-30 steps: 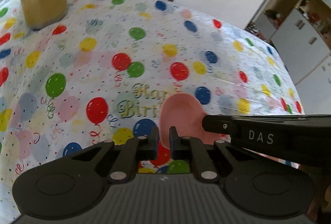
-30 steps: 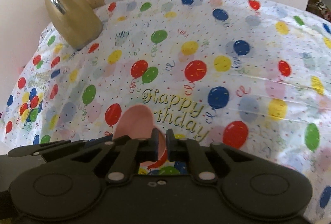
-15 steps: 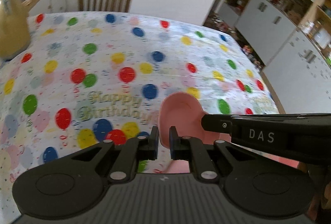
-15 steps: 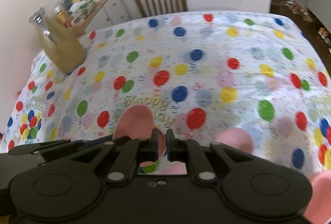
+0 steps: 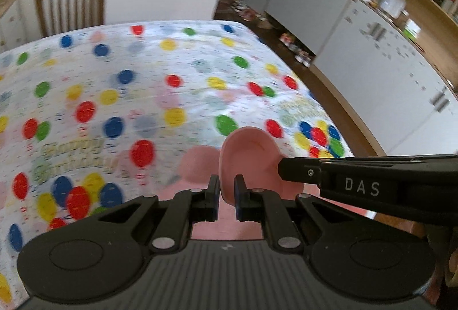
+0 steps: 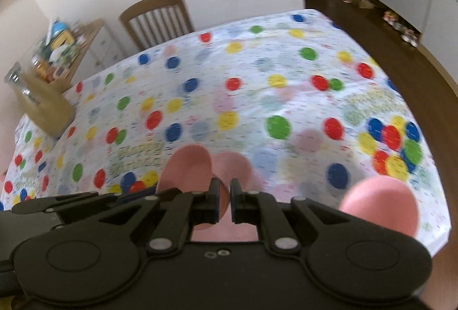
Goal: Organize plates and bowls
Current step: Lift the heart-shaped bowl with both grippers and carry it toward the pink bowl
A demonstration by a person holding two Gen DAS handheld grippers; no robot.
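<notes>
Carried dish: both grippers are pinching the rim of one pink dish point(image 5: 252, 158), holding it off the table; whether plate or shallow bowl is hard to tell.
Left gripper point(image 5: 226, 197): fingers are nearly together, clamping the near rim.
Right gripper point(image 6: 225, 201): fingers are just as narrow, gripping the same dish point(image 6: 189, 167) on its other side.
Just changed: both views are sweeping rightward across the balloon tablecloth point(image 5: 171, 81); the gold jug point(image 6: 43, 107), close a second ago, is now sliding out at 9 o'clock.
Meaning: the carry looks underway toward the other pink pieces.
Destination: a second pink dish point(image 6: 234, 164) is lying just beyond the held one, and a third point(image 6: 380, 201) sits near the table edge at 3 o'clock.
In the way: nothing on the cloth between; the table edge and floor are close on the right.
Around: wooden chair point(image 6: 157, 18) at 11 o'clock, white cabinets point(image 5: 372, 52) at 2 o'clock.
</notes>
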